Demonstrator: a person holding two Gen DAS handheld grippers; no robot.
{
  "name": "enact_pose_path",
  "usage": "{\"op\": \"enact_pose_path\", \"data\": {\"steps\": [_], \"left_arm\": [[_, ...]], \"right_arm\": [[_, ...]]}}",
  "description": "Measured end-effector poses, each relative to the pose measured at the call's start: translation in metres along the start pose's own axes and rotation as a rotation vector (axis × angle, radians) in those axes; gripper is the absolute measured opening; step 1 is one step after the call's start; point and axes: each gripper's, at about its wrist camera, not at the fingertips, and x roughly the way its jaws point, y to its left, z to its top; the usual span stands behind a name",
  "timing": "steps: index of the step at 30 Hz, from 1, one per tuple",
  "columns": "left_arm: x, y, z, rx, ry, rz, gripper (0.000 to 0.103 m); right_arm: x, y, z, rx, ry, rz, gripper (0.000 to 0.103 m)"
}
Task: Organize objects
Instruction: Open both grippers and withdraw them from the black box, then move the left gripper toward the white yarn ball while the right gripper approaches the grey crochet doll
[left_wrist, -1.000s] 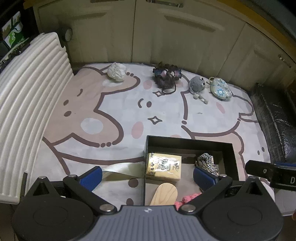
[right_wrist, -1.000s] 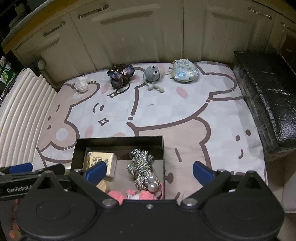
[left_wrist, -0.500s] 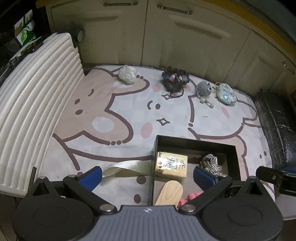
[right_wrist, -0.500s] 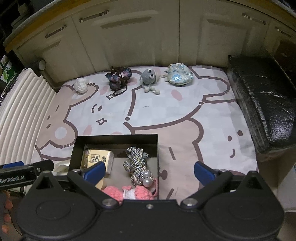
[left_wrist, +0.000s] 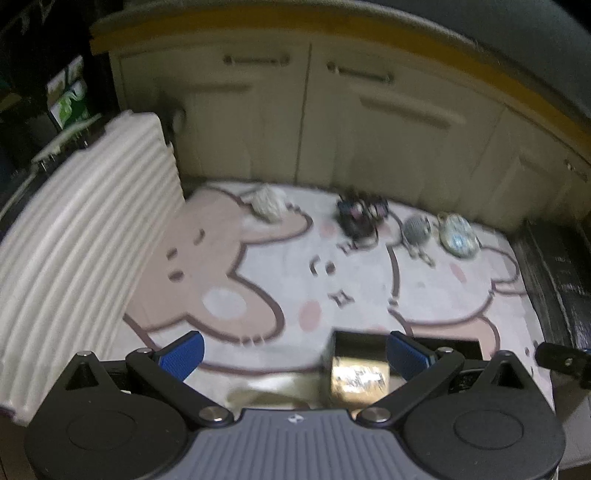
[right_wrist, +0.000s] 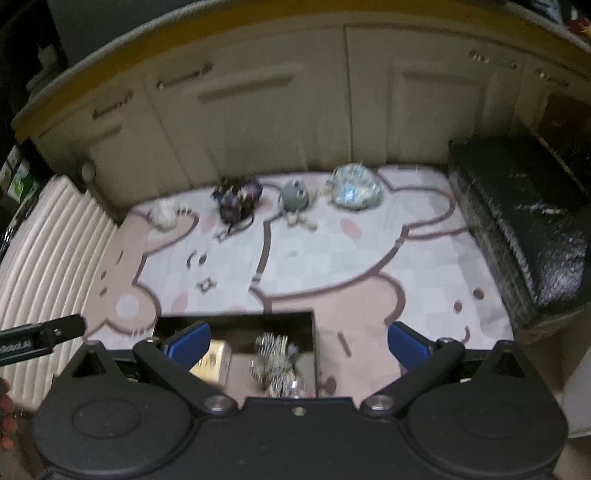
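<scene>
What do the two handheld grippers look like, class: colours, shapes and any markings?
Both the left gripper and right gripper have black bodies with two round housings, black angled link arms with silver pivot pins, and blue finger pads. The left has a grey ribbed centre plate. White lettering on it is too blurred to read.

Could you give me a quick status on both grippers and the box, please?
Left gripper and right gripper: jaws open, empty. Black box holds some items; four items by the cabinets. Nothing in the way.
</scene>
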Motion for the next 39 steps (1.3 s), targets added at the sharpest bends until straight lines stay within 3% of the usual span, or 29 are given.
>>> {"op": "enact_pose_path", "data": {"steps": [15, 29, 39], "left_arm": [[0.003, 0.048, 0.031, -0.137, -0.161, 0.009, 0.103], [0.022, 0.061, 0.074, -0.147, -0.273, -0.013, 0.103], [0.079, 0.063, 0.115, -0.087, -0.34, -0.003, 0.103]], "right_arm": [[0.001, -0.018, 0.028, 0.023, -0.262, -0.049, 0.103], [0.024, -0.039, 0.077, -0.016, -0.334, -0.043, 0.103], [0.074, -0.048, 0.11, -0.09, -0.395, -0.025, 0.103]]}}
